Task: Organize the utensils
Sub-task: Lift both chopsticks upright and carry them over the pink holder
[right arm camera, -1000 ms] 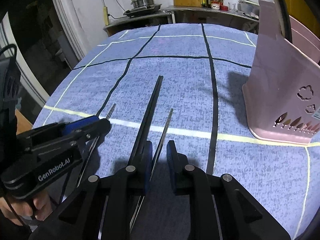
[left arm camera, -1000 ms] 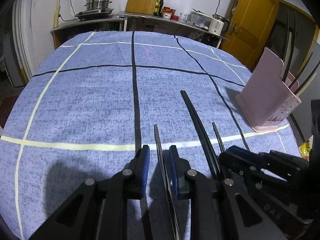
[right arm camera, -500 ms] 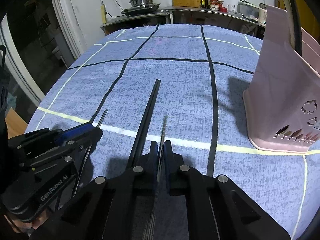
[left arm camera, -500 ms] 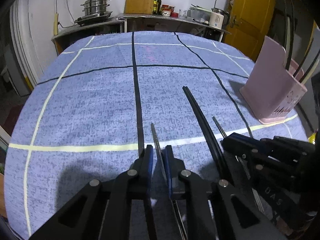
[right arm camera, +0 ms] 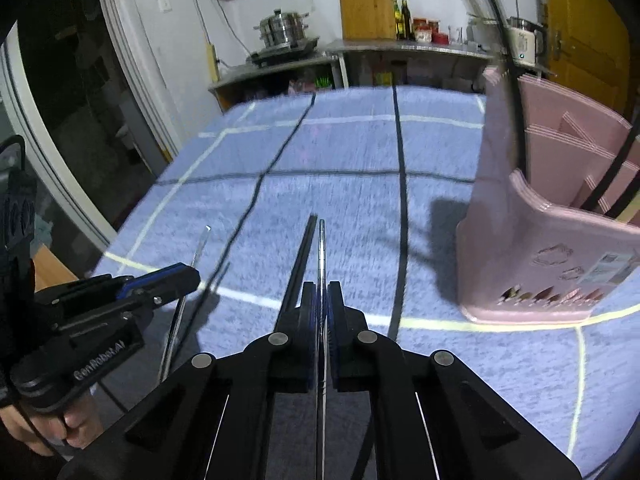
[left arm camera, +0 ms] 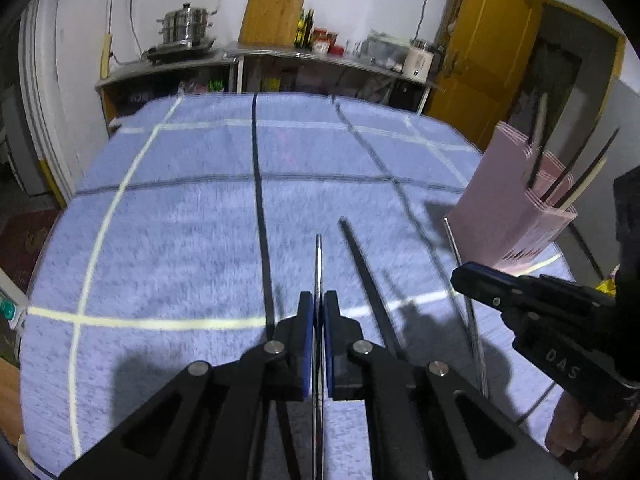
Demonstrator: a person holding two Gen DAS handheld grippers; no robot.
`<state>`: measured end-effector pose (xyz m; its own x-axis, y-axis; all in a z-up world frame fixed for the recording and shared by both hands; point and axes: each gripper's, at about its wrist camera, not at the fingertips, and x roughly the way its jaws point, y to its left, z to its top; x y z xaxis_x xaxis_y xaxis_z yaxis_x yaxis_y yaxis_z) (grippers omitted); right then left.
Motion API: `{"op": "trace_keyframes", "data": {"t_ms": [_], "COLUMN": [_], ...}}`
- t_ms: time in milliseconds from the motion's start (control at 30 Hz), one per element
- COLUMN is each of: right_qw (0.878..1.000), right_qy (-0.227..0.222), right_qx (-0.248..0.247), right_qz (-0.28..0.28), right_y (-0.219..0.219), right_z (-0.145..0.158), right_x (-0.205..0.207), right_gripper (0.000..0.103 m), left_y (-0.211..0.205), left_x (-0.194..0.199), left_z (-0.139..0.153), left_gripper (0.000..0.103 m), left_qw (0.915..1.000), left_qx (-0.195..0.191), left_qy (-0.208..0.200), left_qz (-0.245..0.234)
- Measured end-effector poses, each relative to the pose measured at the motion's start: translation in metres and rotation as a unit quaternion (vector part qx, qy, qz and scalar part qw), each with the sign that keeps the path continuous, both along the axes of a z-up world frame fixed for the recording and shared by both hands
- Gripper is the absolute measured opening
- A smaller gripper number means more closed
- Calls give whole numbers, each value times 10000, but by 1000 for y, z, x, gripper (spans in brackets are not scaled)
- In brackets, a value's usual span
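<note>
My left gripper [left arm camera: 319, 300] is shut on a thin metal chopstick [left arm camera: 319, 256] that sticks out ahead, lifted off the blue cloth. My right gripper [right arm camera: 321, 294] is shut on a second metal chopstick [right arm camera: 321, 248], also raised. A pair of black chopsticks [left arm camera: 362, 268] lies on the cloth between the two grippers and shows again as the black chopsticks [right arm camera: 300, 256] just left of my right fingers. The pink utensil holder [right arm camera: 540, 248] stands at the right with several chopsticks in it. In each view the other gripper shows, the right gripper [left arm camera: 464, 276] and the left gripper [right arm camera: 188, 276].
The table is covered by a blue cloth [left arm camera: 180, 240] with black and pale lines. Behind its far edge runs a metal counter [left arm camera: 280, 56] with pots, bottles and a wooden board. A yellow door [left arm camera: 492, 40] is at the back right. A person's hand [right arm camera: 60, 428] grips the left tool.
Both pairs of jaws have closed, each on a metal chopstick that lay on the cloth. Both grippers have then risen, taking the chopsticks up; the black pair stayed put.
</note>
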<state>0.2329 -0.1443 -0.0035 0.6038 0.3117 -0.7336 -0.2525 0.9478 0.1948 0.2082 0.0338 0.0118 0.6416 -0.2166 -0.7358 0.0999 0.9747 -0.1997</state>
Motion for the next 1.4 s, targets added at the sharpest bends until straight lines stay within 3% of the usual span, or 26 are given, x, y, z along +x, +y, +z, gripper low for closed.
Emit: {"op": "trace_keyframes", "data": {"t_ms": [200,467,900,1400], "right_qw": [9990,9965,9944,9894], "right_qy": [-403,-753,-919,-1143], "right_qx": [188,311,340,294], "right_qz": [-71,-168,-388,-842], "right_y": [-13,-29,-55,-107], "right_z": [37,71,93,120], "right_x": [-17,-41,-65,-68], "right_gripper": [5,5,5,5], "left_y": [-2,-8,-37,-99], "left_x": [-12,-29,-35,-11], "left_z": [42,77,96,116], "left_gripper": [5,5,5,5], "left_qw": [9989,9964,9943,9866], "left_qx": [-134,-226,-353,-705], "left_qy": [-425,-761,-763,-724], "left_qz": [-122,-292,-663,-1279]}}
